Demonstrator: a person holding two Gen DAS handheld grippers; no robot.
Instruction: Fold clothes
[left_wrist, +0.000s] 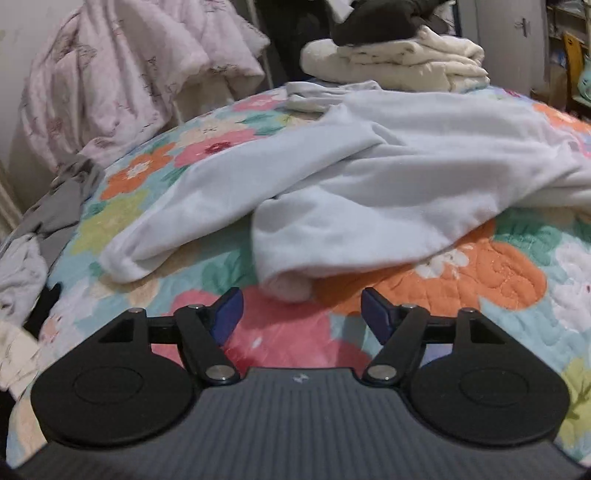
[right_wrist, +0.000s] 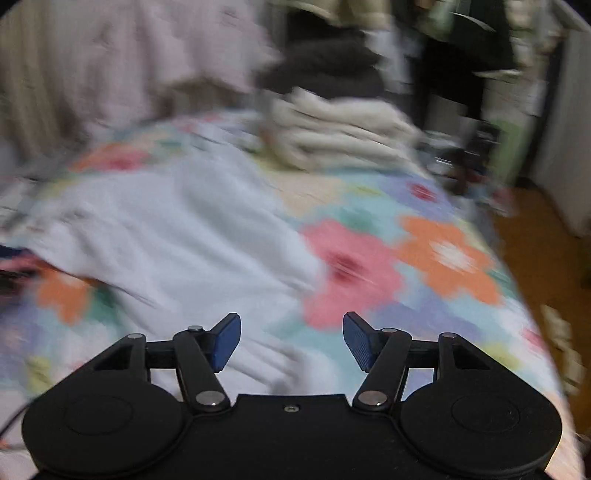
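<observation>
Both claws spread, nothing pinched: left gripper (left_wrist: 302, 314) low-centre, right gripper (right_wrist: 291, 341) too. Pale blue-white fleece garment (left_wrist: 369, 173) sprawls mid-frame on the floral quilted bedspread (left_wrist: 480, 273), cuff just past left pads. Risk: grabbing one layer only, so the fold bunches. Right view's smeared w/ blur; garment's right edge cut off.

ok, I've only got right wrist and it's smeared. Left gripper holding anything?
Observer: No. Left gripper is open, nothing between its pads.
Operator: Nearest sleeve end?
Observer: A cuff of the pale garment lies just ahead of it on the quilt.
Operator: Other clothes waiting?
Observer: A grey garment is heaped at the quilt's left edge in the left wrist view.
</observation>
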